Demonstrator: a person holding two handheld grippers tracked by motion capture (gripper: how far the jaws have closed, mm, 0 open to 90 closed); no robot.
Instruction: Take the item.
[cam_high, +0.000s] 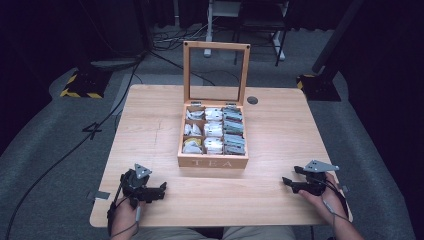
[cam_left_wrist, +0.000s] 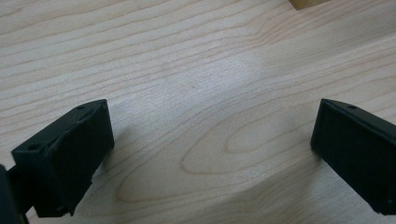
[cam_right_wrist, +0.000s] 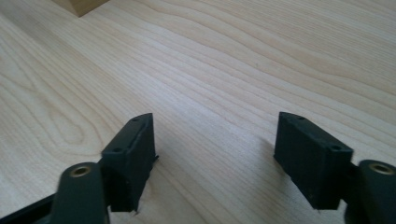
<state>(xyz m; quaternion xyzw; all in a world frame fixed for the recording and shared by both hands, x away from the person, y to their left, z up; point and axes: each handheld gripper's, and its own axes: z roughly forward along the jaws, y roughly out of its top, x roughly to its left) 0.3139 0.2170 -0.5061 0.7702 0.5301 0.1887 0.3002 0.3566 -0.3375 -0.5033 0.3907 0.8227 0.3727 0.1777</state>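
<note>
A wooden tea box marked TEA stands mid-table, its glass-paned lid raised upright. Tea bags fill its compartments. My left gripper rests on the table at the front left, jaws pointing right toward the middle. In the left gripper view the left gripper stands open over bare wood. My right gripper lies at the front right, jaws pointing left. Its own view shows the right gripper open, nothing between the jaws. A corner of the box peeks in at the top.
The light wooden table has a round cable hole at the back right. A small grey tag lies at the front left edge. Cables and stand feet cross the grey floor behind the table.
</note>
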